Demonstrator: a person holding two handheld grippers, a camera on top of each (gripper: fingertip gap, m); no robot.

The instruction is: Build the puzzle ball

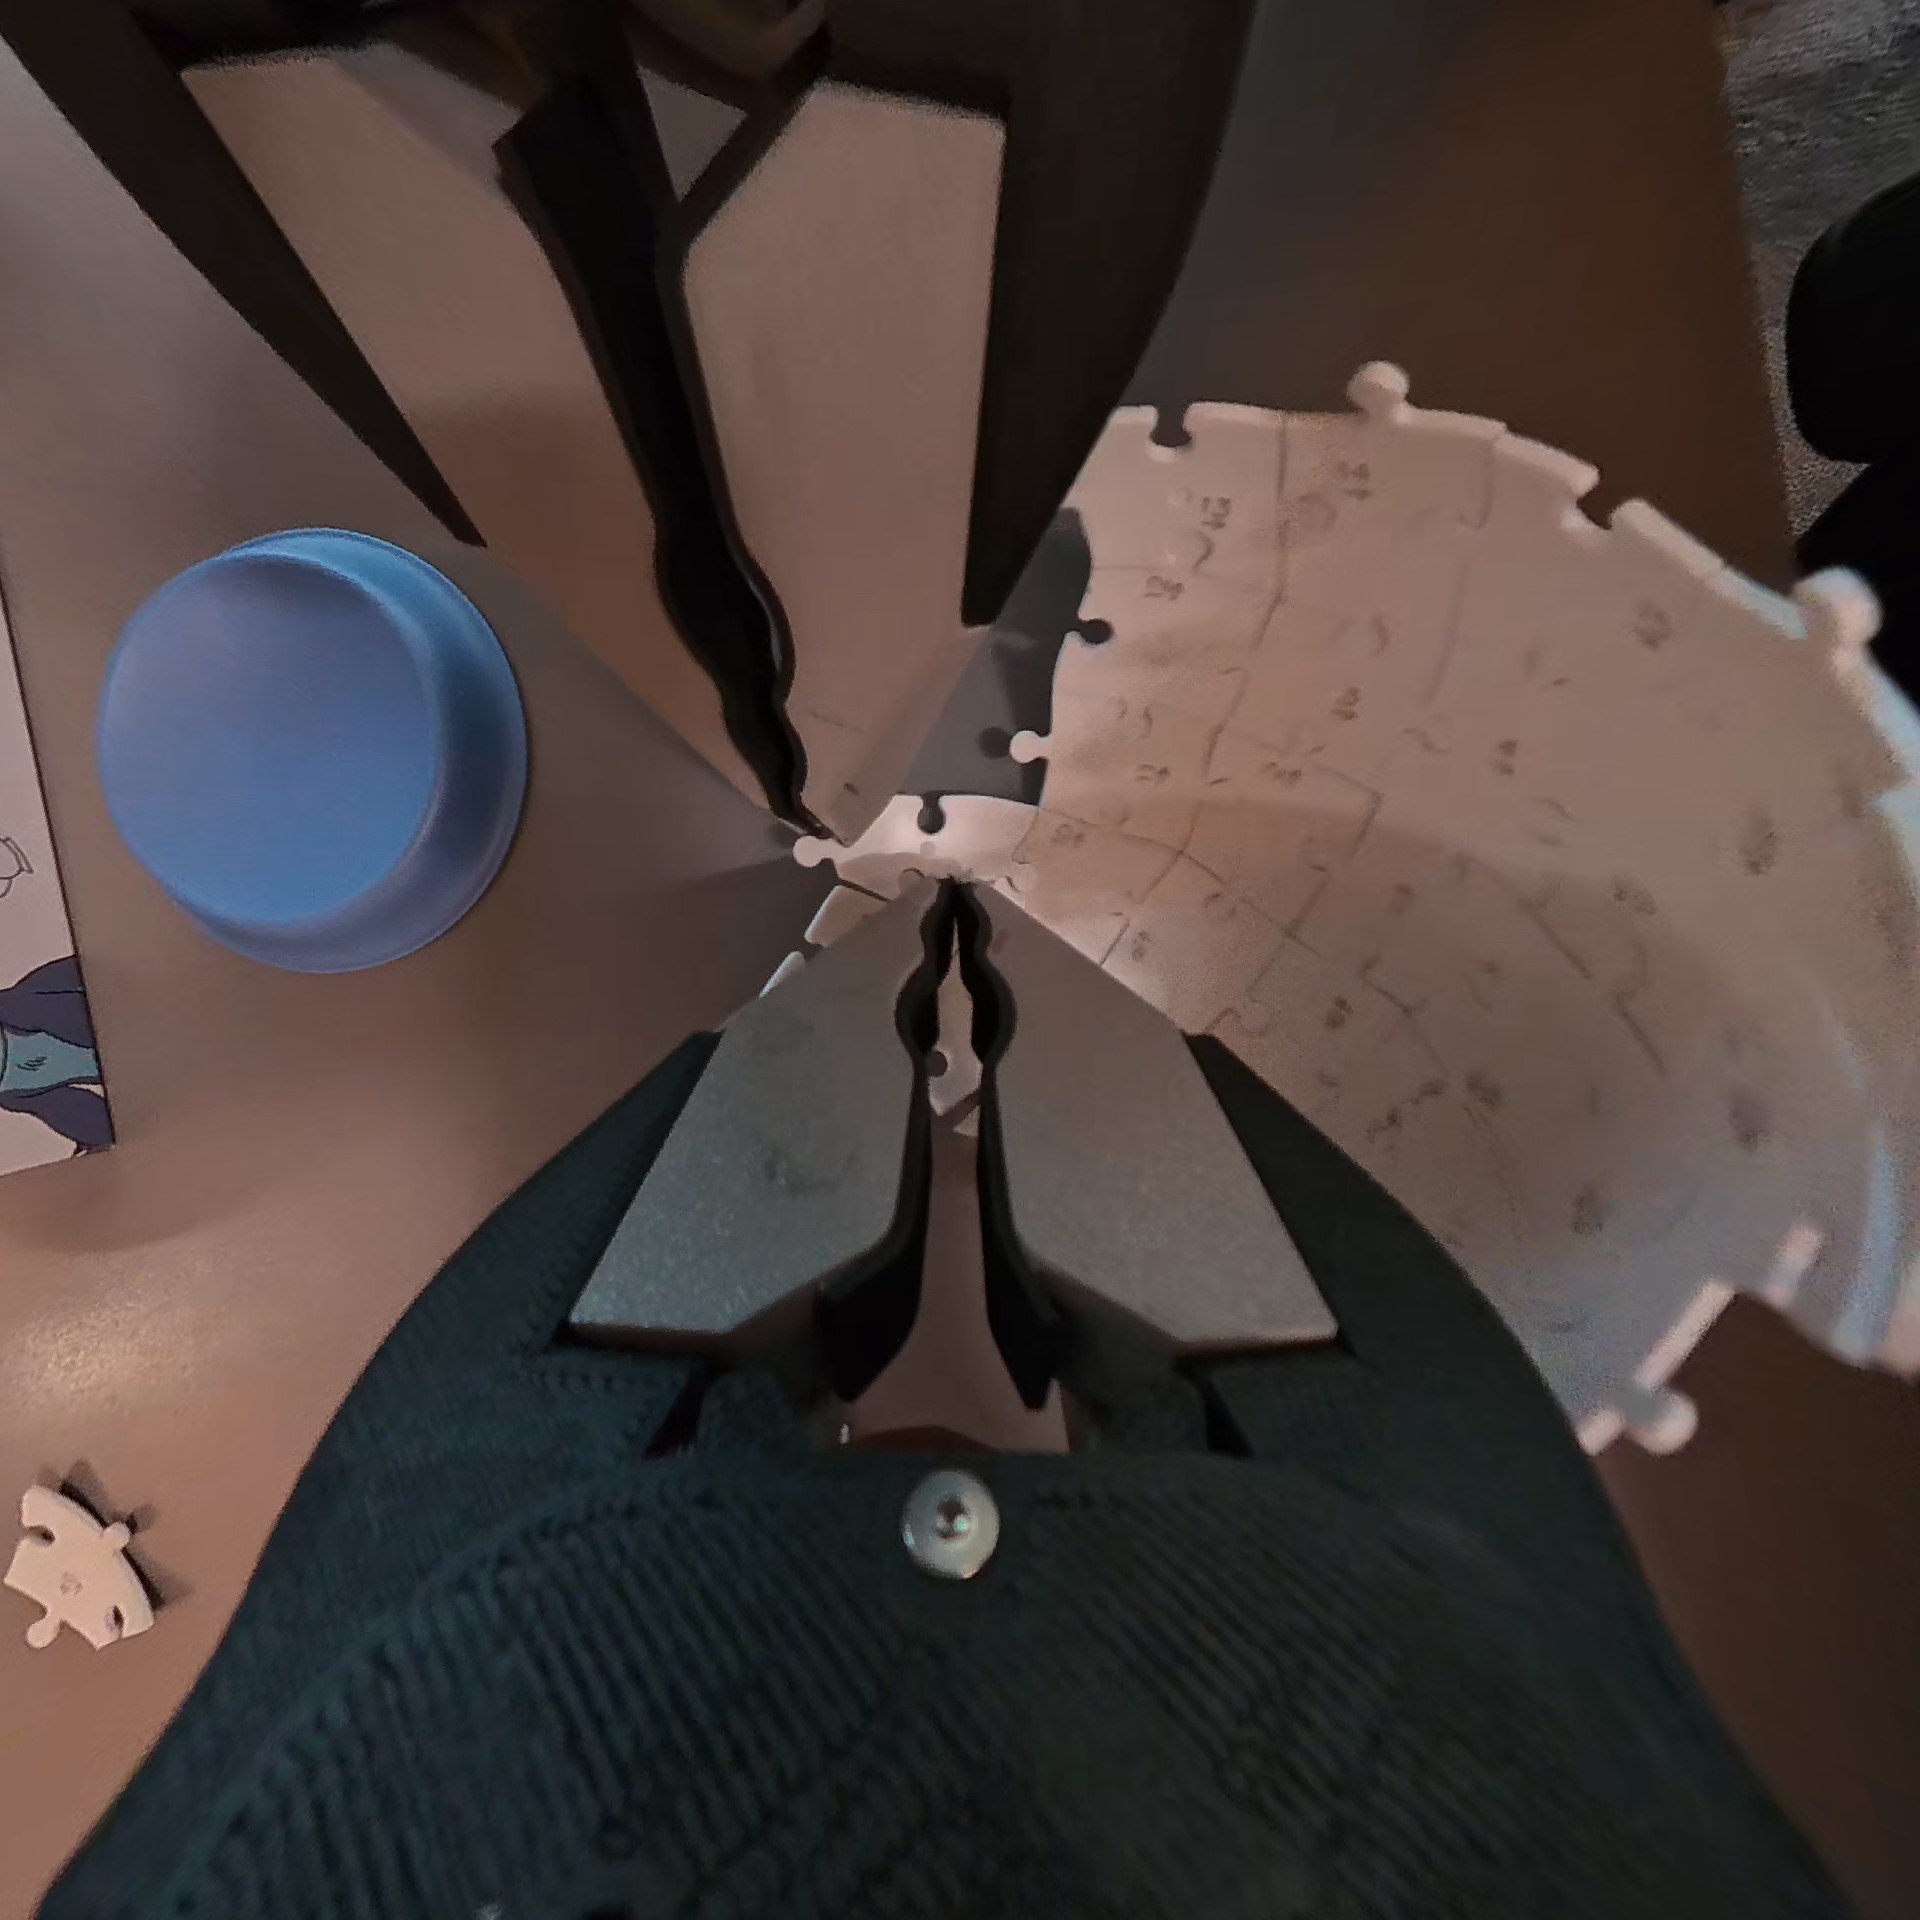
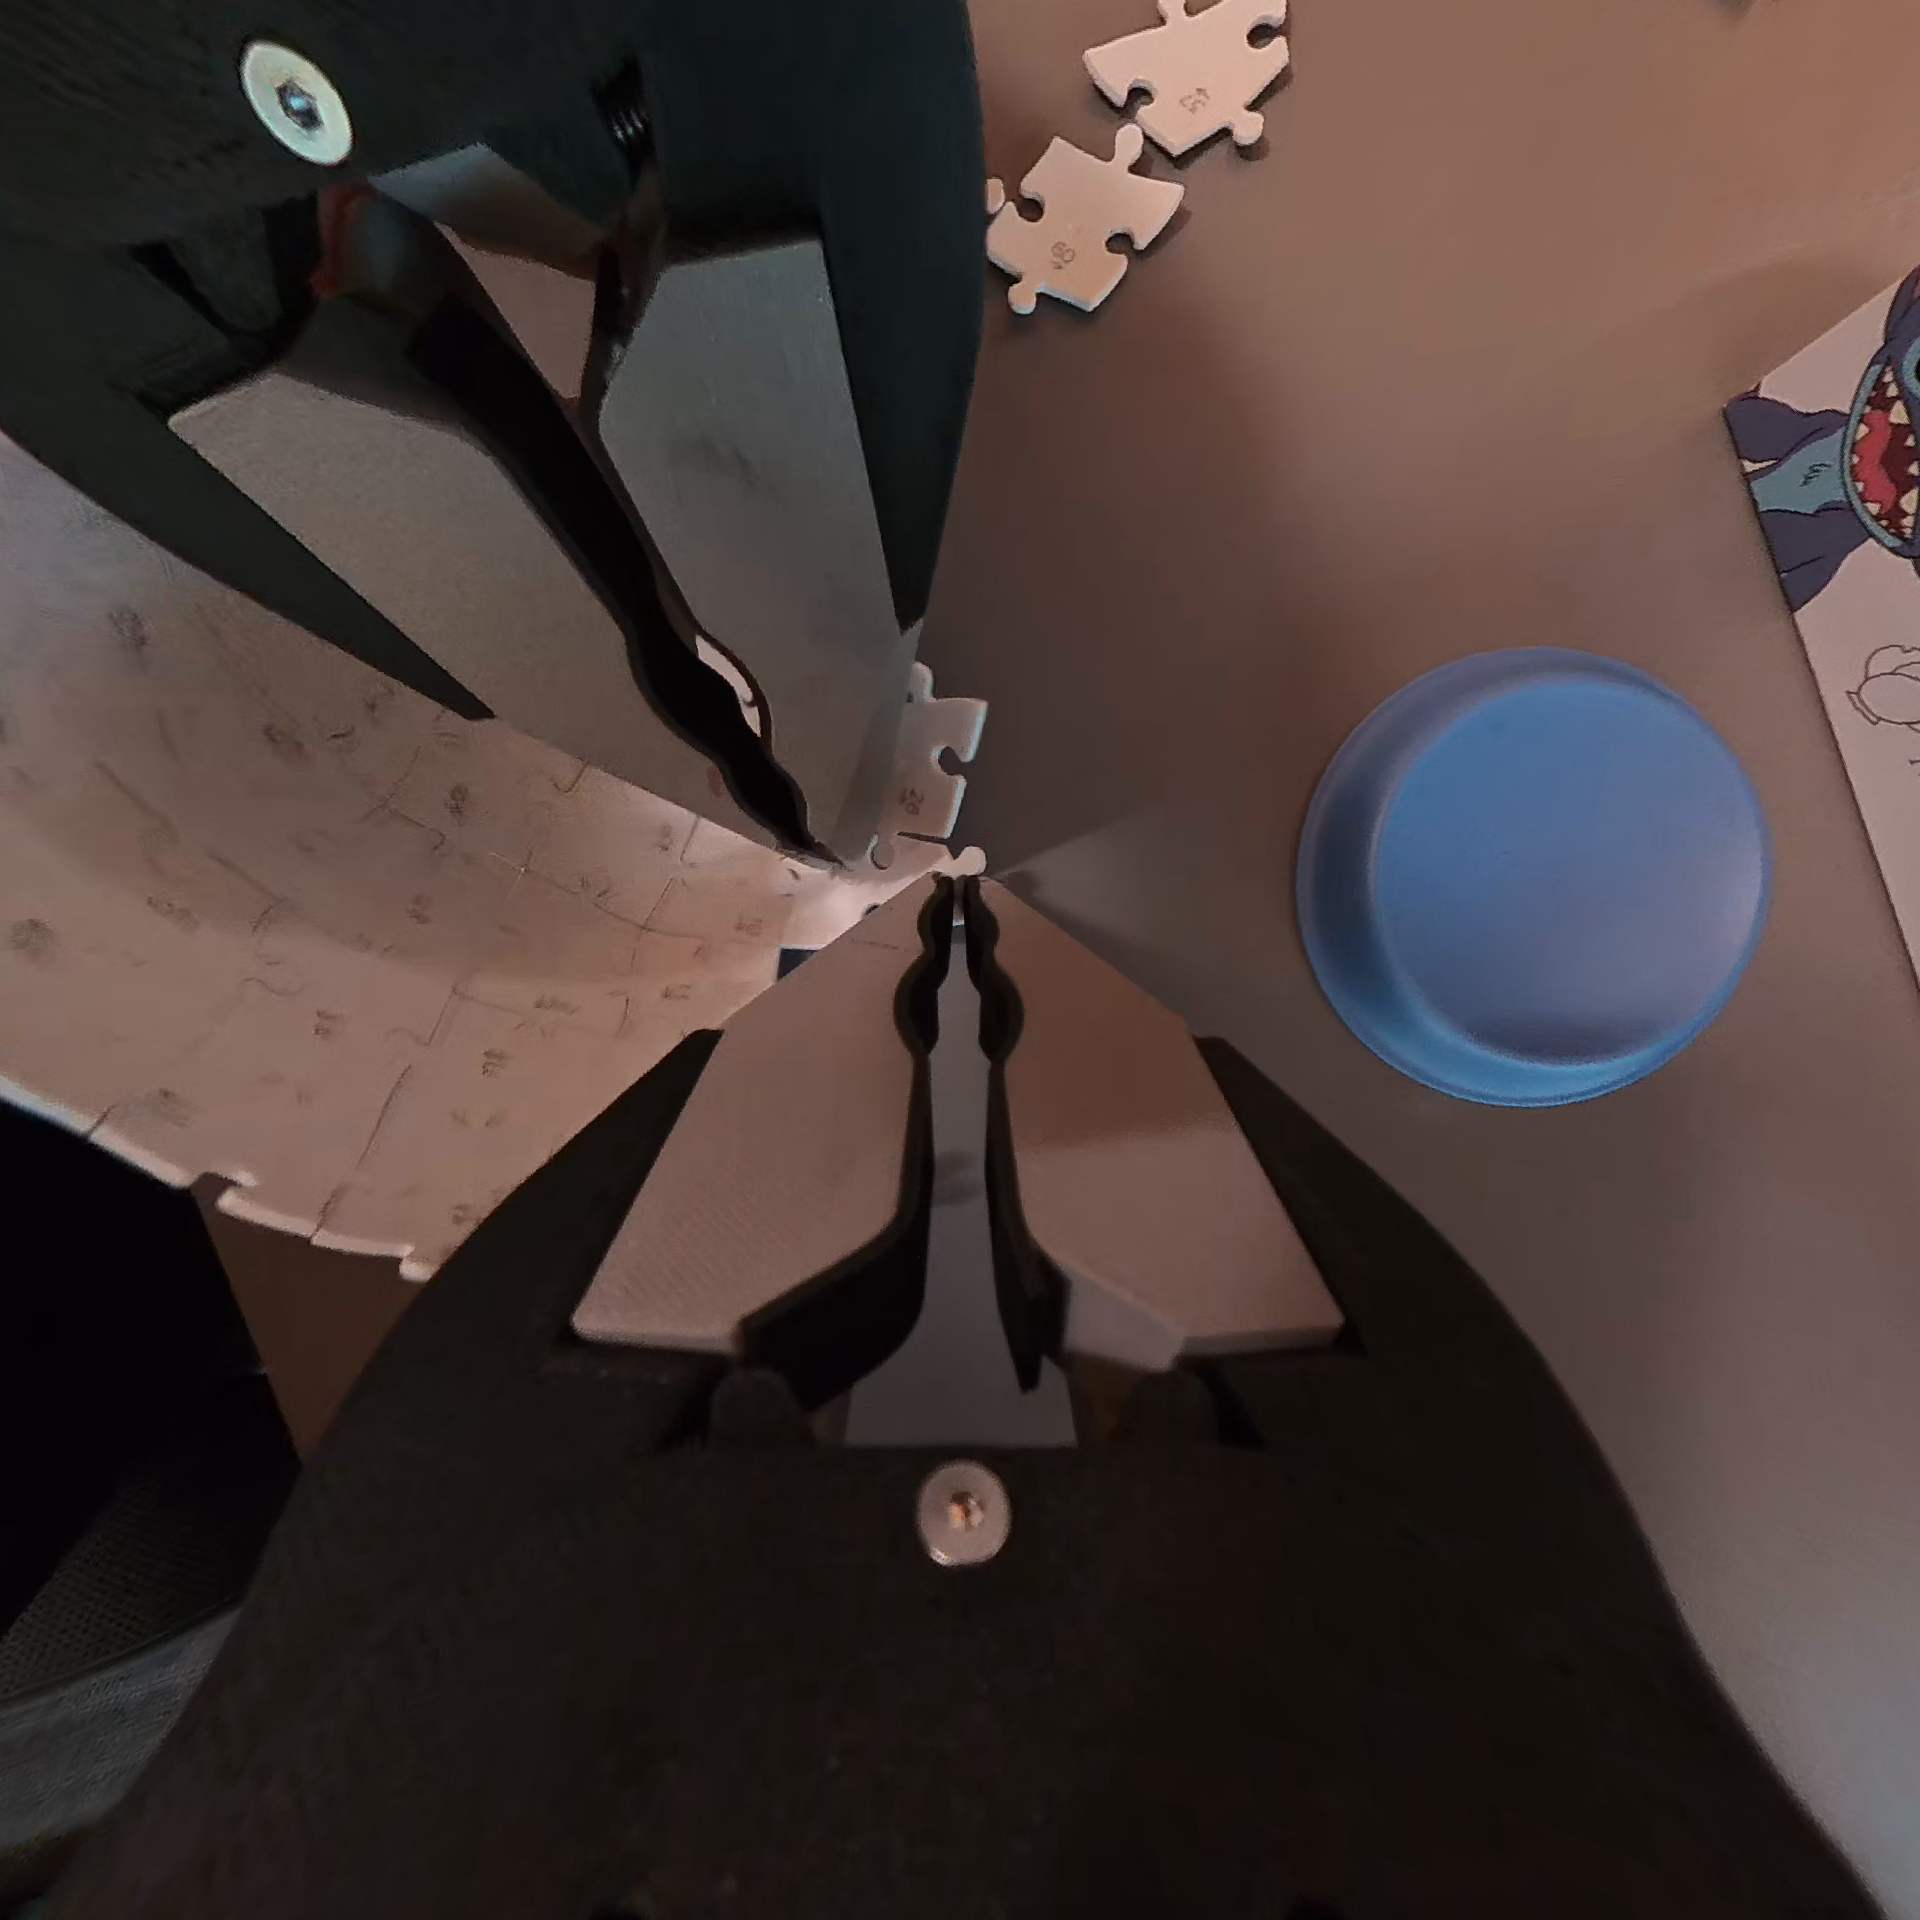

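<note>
Roughly half the puzzle ball (image 1: 1455, 883) is built (loose pieces (image 2: 1081, 229) remain on the desk), both jaws pinching its edge.

Plain brown matte tabletop (image 2: 1351, 416). Sitting on it: a round blue plastic dish (image 2: 1536, 868), flipped upside down, at about 3 o'clock in the right wrist view. An illustrated cartoon card (image 2: 1860, 540) lies flat further out toward 2 o'clock. Two loose white curved puzzle pieces (image 2: 1081, 223) lie touching up at 12 o'clock, and another single white piece (image 1: 78, 1579) is at 8 o'clock in the left wrist view.
</note>
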